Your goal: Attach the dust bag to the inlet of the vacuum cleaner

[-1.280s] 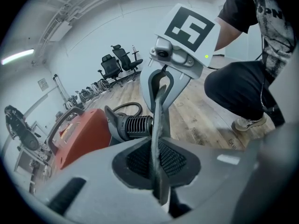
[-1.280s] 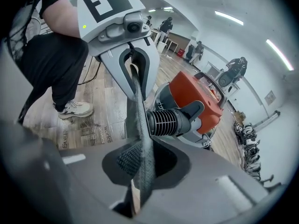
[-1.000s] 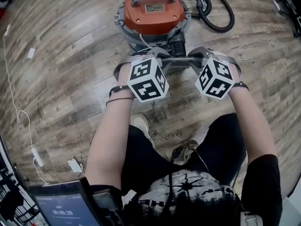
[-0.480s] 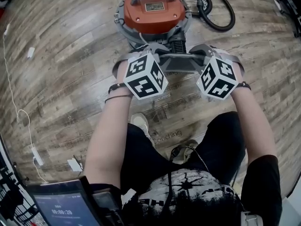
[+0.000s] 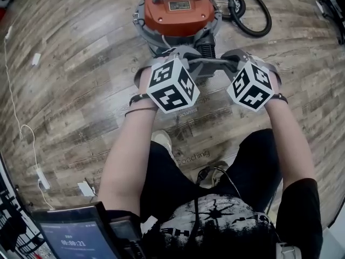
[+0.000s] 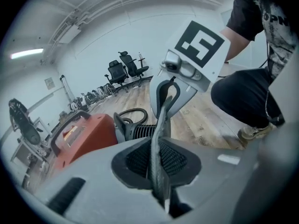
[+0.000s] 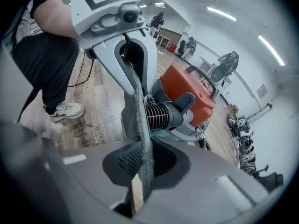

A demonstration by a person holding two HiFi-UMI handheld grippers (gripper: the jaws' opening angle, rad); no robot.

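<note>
The vacuum cleaner (image 5: 178, 9) has an orange top on a steel drum. Its black ribbed inlet (image 5: 206, 48) faces me. A flat grey dust bag (image 5: 207, 69) hangs stretched between my two grippers, just in front of that inlet. My left gripper (image 5: 180, 57) is shut on the bag's left edge (image 6: 161, 125). My right gripper (image 5: 233, 59) grips the right edge (image 7: 138, 111), its jaws closing a little tighter on the felt. From the right gripper view the inlet (image 7: 161, 115) lies just behind the bag. The bag's opening is hidden.
A black hose (image 5: 253, 15) coils on the wood floor behind the vacuum at right. A white cable (image 5: 21, 128) runs along the left. My legs and a shoe (image 5: 161, 142) are below the grippers. A tablet (image 5: 75, 236) sits at the bottom left.
Both grippers keep their hold on the bag and have tilted slightly. They stay in about the same place in front of the inlet.
</note>
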